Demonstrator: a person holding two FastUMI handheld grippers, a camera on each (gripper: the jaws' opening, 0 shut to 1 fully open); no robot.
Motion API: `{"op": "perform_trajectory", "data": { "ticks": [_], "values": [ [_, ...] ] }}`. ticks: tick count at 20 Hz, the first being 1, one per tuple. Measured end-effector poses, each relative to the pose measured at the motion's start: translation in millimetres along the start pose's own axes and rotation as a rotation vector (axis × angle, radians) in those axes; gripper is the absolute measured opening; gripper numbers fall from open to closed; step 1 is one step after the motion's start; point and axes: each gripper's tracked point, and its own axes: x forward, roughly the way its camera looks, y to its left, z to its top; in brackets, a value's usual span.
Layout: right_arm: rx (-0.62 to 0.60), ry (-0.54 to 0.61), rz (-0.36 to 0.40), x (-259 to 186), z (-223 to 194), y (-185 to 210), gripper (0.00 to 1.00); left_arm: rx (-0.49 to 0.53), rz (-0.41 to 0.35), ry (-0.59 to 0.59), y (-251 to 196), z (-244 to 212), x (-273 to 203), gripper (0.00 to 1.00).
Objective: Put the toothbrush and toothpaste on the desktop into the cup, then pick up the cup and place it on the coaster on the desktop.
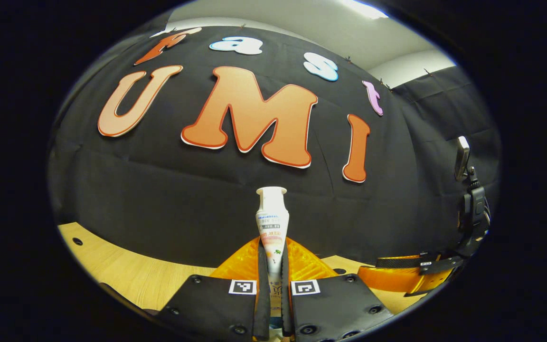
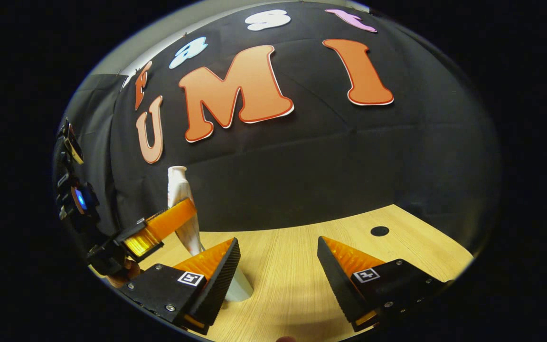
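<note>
In the left gripper view, the left gripper (image 1: 273,266) is clamped on the toothpaste (image 1: 272,223), both fingers pressing its sides; the tube stands upright, cap end up, above the wooden desktop (image 1: 131,270). Farther right in that view lies the right gripper (image 1: 404,275). In the right gripper view, the right gripper's fingers stand wide apart over the desktop, holding nothing. Beyond them to the left, the other gripper holds the toothpaste upright, and a white object (image 2: 240,287), partly hidden, sits on the wood.
</note>
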Motion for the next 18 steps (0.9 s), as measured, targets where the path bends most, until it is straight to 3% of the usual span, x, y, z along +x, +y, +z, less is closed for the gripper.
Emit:
{"op": "perform_trajectory", "data": {
  "ticks": [8,12,16,17,18],
  "values": [
    [-0.012,0.008,-0.004,-8.6,-1.6,-1.2,0.98,-0.001,0.008,0.104,6.9,-54.6,7.7,0.13],
    [-0.011,0.019,-0.015,-12.4,-5.0,-4.7,0.99,0.003,-0.009,0.157,5.2,-68.1,2.3,0.19],
    [-0.014,0.022,-0.026,-21.1,-4.3,-3.7,0.98,0.063,-0.07,0.233,-5.8,-67.5,-10.7,0.35],
    [-0.022,0.022,-0.033,-23.1,-4.9,-2.1,0.98,0.067,-0.074,0.225,-6.4,-59.2,-14.9,0.52],
    [-0.027,0.021,-0.033,-24.6,-3.1,0.1,0.98,0.066,-0.079,0.213,-7.4,-48.6,-18.8,0.61]
  ]
}}
